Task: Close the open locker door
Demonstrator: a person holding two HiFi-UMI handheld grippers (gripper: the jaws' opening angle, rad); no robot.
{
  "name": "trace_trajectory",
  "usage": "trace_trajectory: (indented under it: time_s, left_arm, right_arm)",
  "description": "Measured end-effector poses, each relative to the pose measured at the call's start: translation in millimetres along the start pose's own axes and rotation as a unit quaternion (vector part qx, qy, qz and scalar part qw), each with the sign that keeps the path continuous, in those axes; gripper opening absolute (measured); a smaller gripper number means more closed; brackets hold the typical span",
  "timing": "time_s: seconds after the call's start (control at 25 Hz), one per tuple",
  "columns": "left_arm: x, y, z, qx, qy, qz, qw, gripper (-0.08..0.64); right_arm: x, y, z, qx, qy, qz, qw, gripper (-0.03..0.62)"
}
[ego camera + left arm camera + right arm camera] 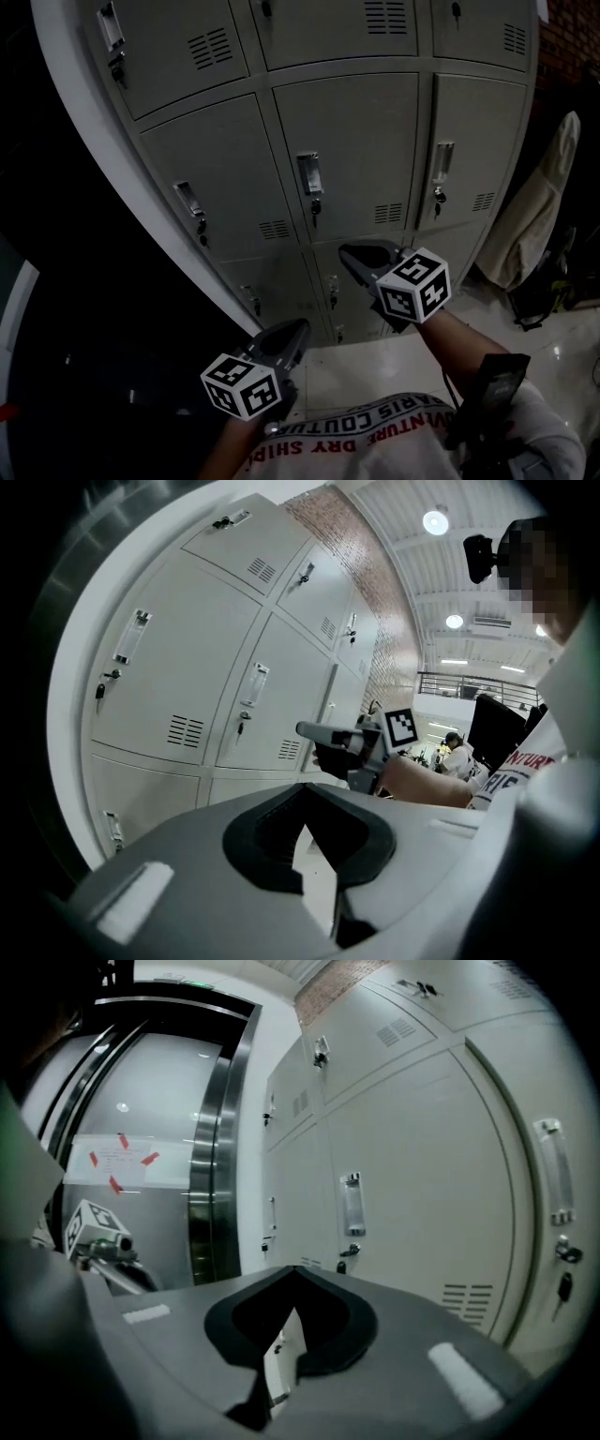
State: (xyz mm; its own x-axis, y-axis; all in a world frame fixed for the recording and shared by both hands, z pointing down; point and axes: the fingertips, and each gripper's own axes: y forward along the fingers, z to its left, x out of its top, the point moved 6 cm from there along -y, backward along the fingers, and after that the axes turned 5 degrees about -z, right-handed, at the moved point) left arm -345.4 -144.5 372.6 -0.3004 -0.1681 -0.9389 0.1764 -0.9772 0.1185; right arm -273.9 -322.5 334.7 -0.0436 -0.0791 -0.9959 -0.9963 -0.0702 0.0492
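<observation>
A bank of pale grey metal lockers (356, 159) fills the head view. Every locker door visible there lies flush in its frame, so the contents are hidden. Each door carries a bright metal handle plate (308, 173), a small lock under it and a block of louvre vents (388, 214). The left tongs (298, 328) hover low, just off the bottom row near the bank's left edge. The right tongs (352, 251) point at the lower middle doors, close to them; I cannot tell whether they touch. Both tongs are clenched tip to tip, with nothing caught between them. Below lies a pale glossy tiled floor (375, 366).
</observation>
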Motion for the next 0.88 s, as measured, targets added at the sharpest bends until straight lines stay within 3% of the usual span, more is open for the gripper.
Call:
trace_trajectory:
  time_s: [0.2,0.36,0.52,0.68,0.88]
  left_arm:
    - [-28.3,-6.0,-92.5,-0.052,0.010,0.002,0.9986,0.005]
    - [-69.3,-35.2,-175.1,-0.080,0.019,0.008,0.9966,0.005]
    - [-116.9,-79.4,-242.9,-0.085,0.009,0.011,0.9963,0.005]
    - [-152.3,-119.2,-302.4,-0.092,0.005,0.017,0.9956,0.005]
    - [-160.4,-147.0,-356.9,-0.107,0.021,0.021,0.9938,0.005]
  right_arm:
    - [-26.9,-118.6,82.2,0.045,0.027,0.020,0.998,-0.006]
    - [-63.8,-231.5,142.3,0.039,0.039,0.046,0.997,-0.006]
    - [-107.6,-332.5,201.6,0.013,0.030,0.069,0.997,-0.007]
    - [-131.7,-401.8,251.5,0.013,0.084,0.064,0.994,-0.008]
    - [-120.1,-452.0,292.6,0.015,0.116,0.037,0.992,-0.008]
